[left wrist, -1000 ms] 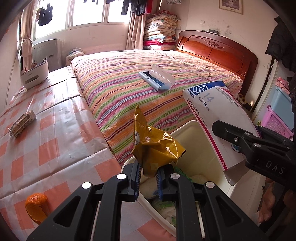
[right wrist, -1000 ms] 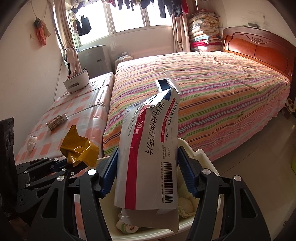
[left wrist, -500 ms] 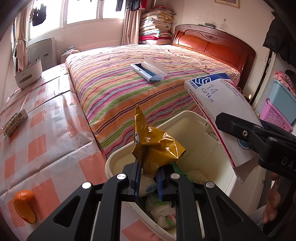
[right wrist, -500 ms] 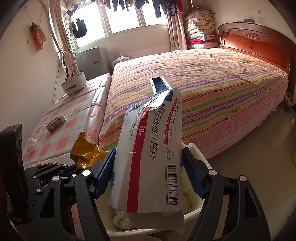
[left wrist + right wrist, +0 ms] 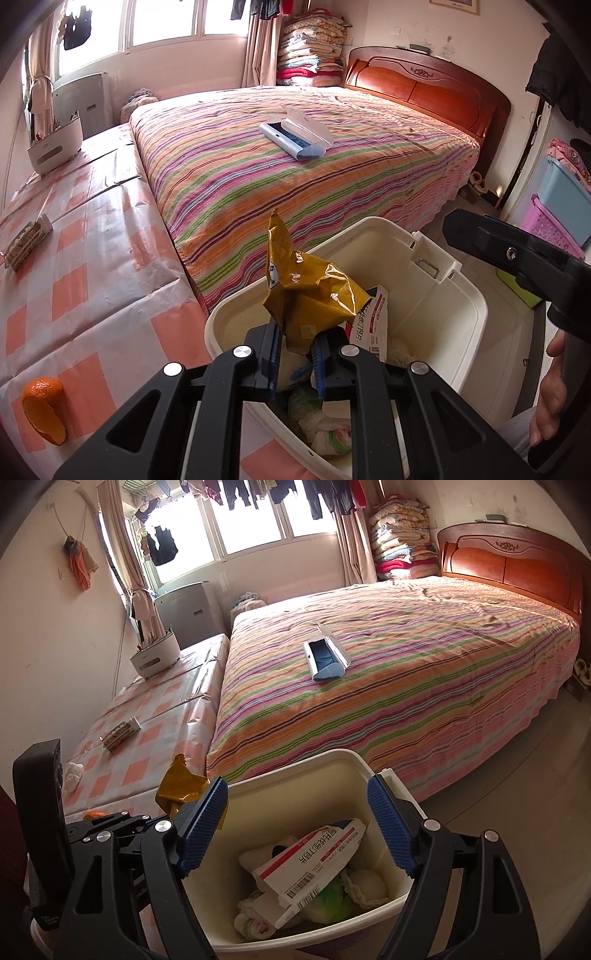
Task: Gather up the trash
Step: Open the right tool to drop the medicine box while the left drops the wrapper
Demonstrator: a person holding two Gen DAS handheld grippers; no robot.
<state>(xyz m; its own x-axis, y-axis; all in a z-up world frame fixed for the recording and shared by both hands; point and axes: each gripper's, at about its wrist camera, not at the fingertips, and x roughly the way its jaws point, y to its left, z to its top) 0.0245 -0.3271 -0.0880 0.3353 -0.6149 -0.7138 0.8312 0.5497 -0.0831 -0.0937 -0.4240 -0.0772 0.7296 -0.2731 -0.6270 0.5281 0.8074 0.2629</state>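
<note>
My left gripper (image 5: 297,360) is shut on a crumpled yellow wrapper (image 5: 306,295), held above the near rim of a white trash bin (image 5: 458,291). The same wrapper (image 5: 181,790) shows at the left in the right wrist view. My right gripper (image 5: 299,830) hovers over the bin (image 5: 295,771), its jaws opening with nothing between them. A white medicine box (image 5: 314,864) with red stripe and barcode lies inside the bin on wads of tissue; the medicine box (image 5: 371,326) also peeks out behind the wrapper.
A striped bed (image 5: 314,177) fills the middle, with an open blue-and-white case (image 5: 295,136) on it. The checked cloth surface (image 5: 74,258) at left carries an orange peel (image 5: 44,410), a snack packet (image 5: 26,247) and a white holder (image 5: 55,147). Plastic baskets (image 5: 557,206) stand at right.
The right gripper let go of the medicine box, which dropped into the bin, and its jaws spread wider. The left gripper kept its hold on the yellow wrapper.
</note>
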